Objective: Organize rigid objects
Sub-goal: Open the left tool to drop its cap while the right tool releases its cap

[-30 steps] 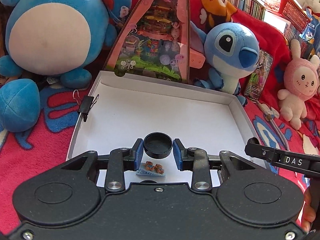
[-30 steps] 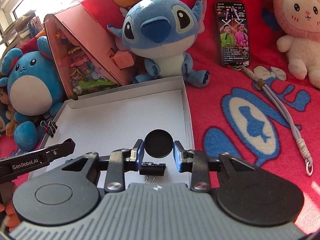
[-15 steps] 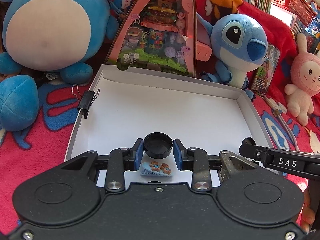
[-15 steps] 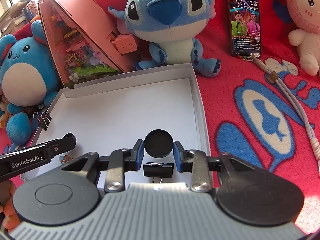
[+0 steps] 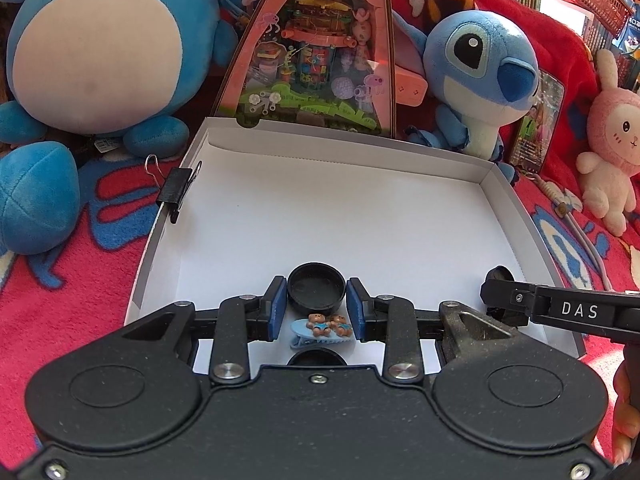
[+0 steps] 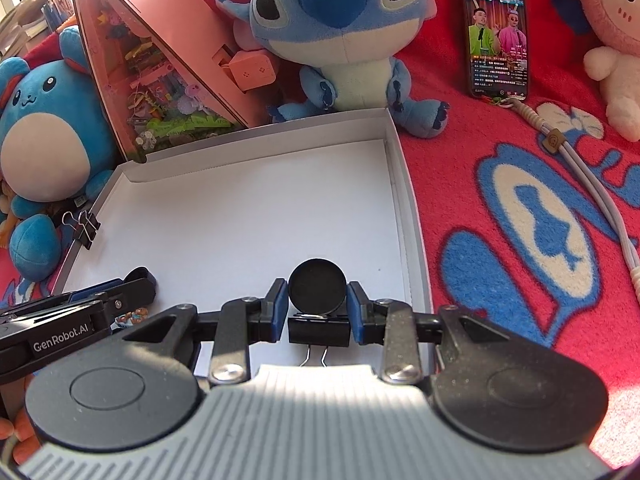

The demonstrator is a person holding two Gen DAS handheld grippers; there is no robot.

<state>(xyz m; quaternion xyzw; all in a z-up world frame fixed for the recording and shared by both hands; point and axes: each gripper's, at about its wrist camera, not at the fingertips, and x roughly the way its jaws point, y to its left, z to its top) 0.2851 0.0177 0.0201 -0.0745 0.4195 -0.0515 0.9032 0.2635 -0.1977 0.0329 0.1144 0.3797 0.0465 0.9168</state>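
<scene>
While clamped from both sides between blue pads, a round black cap [image 5: 316, 292], hollow side up, sits in the left gripper [image 5: 316, 306] above the near end of a white cardboard box [image 5: 520, 216]. Gripped the same way in the right gripper [image 6: 318, 306]: a second round black cap [image 6: 317, 287], flat face showing, fingers [image 6: 276, 306] pressed on its rim. Just under the left fingers [image 5: 277, 307], on the box floor: a small blue hair clip [image 5: 320, 330] with two little bears. Just under the right fingers: a black binder clip [image 6: 319, 332], wire handles pointing toward the camera. Clipped on the box's left wall: another black binder clip [image 5: 176, 190].

Compared with a second ago, same grip on both caps, no widening or narrowing of either pair of fingers. Hair clip now lower and more fully in view beneath the left cap. Box larger and nearer in both views. Right gripper's tip reaching further over the box's right edge in the left view.

Around the box, on a red patterned blanket [image 6: 500, 208]: a blue round plush [image 5: 92, 48], a pink triangular toy house [image 5: 316, 56], a blue big-eared plush [image 6: 336, 28], a lit phone [image 6: 496, 28], and a pink bunny plush [image 5: 612, 148].
</scene>
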